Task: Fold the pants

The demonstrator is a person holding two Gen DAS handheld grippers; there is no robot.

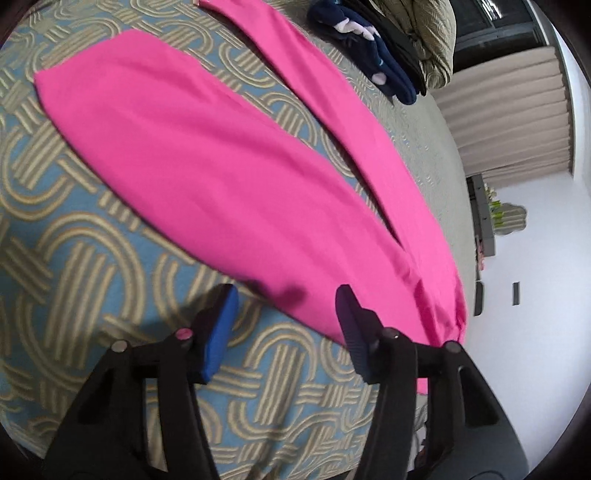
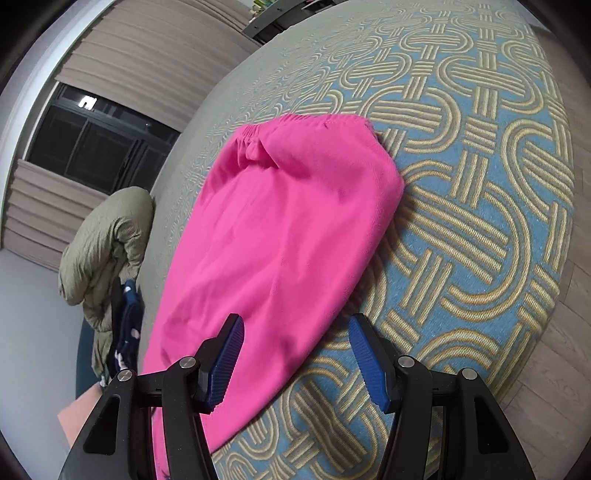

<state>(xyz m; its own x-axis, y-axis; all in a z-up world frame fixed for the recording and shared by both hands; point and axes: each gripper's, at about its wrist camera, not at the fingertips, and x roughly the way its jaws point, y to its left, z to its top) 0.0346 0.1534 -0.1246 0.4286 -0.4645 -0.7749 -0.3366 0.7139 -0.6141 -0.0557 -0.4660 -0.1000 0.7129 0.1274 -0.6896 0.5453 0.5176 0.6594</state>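
The bright pink pants [image 1: 207,173] lie flat on a bed with a blue and tan woven-pattern cover [image 1: 74,258]. In the left wrist view both legs spread apart toward the far side. My left gripper [image 1: 286,295] is open and empty, hovering just above the near edge of the pants. In the right wrist view the pants [image 2: 280,229] run away from me, with the gathered elastic waistband [image 2: 295,120] at the far end. My right gripper [image 2: 295,325] is open and empty over the near part of the fabric.
A pile of dark navy clothes [image 1: 369,55] and an olive quilt [image 1: 432,33] lie at the far side of the bed; the quilt [image 2: 107,240] also shows at the left in the right wrist view. Curtains [image 1: 517,110] and a white wall lie beyond. Wooden floor [image 2: 565,350] runs along the bed's right edge.
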